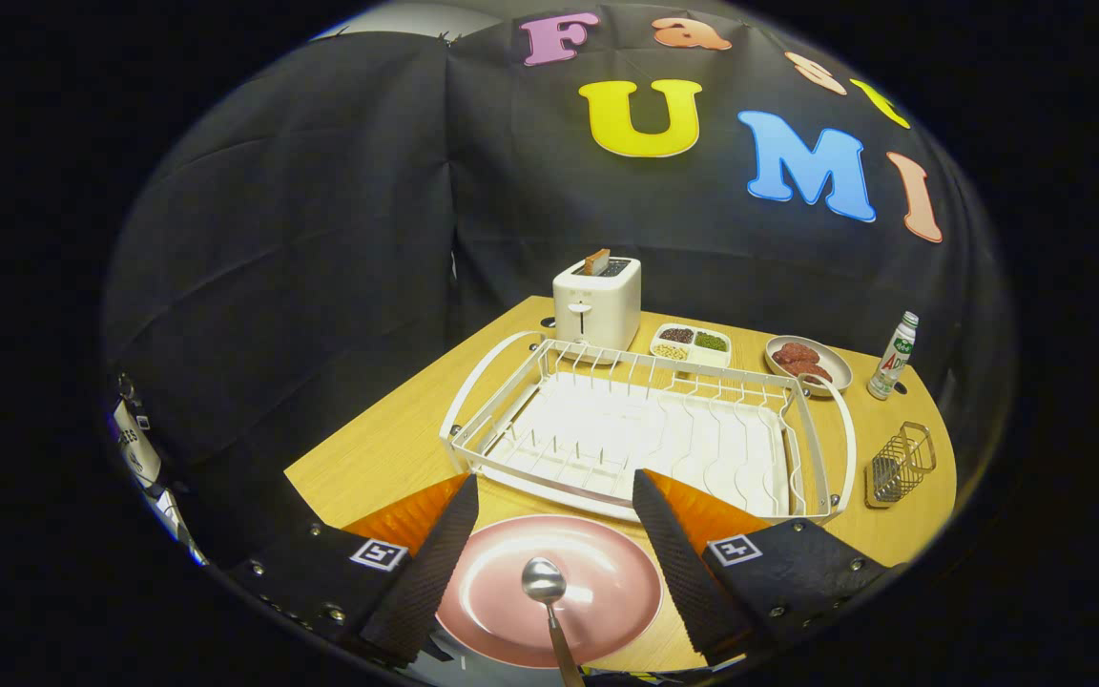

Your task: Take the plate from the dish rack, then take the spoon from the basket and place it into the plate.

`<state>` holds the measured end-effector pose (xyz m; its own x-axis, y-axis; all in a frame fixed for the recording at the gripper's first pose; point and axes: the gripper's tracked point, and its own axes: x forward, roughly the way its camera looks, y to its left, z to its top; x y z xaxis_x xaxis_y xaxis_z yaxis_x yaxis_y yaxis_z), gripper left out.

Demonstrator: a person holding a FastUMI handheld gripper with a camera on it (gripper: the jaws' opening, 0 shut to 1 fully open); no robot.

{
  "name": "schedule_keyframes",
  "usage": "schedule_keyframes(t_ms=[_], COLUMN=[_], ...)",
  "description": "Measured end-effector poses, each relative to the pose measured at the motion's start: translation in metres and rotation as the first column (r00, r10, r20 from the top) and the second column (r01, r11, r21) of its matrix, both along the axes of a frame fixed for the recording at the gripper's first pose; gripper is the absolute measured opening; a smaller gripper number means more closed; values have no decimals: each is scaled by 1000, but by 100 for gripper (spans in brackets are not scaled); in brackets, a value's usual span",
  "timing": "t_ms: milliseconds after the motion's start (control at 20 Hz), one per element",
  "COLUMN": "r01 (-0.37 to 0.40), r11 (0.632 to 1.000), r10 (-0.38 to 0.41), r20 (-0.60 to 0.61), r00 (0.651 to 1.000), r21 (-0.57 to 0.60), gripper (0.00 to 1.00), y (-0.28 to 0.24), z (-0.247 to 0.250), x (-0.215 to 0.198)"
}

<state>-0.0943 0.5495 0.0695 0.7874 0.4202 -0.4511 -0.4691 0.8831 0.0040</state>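
Your spoon [544,580] lies on the plate [607,582], near side of the dish rack [645,429]. Toaster [597,303] sits behind it, basket [901,465] right.

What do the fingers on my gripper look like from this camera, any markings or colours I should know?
The gripper has two wedge-shaped fingers with black, finely textured pads on their inner faces and orange ribbed backs. Each sits on a black block fixed with small silver screws and bearing a white square tag with a black pattern. No cables are visible on them.

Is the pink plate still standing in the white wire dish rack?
No, the round pink plate lies flat on the wooden table before the white wire dish rack, between the open gripper fingers.
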Motion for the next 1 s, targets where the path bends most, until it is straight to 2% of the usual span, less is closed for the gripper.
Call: schedule_keyframes(t_ms=[250, 500, 800, 1000], r01=[36, 107, 231, 303], r11=[999, 990, 964, 941], r10=[-38, -122, -262, -337], r20=[83, 189, 325, 368], r00=[996, 974, 909, 866], r21=[25, 90, 132, 150], gripper=[99, 98, 98, 98], y=[-14, -45, -118, -160], z=[42, 114, 213, 257], x=[10, 33, 67, 82])
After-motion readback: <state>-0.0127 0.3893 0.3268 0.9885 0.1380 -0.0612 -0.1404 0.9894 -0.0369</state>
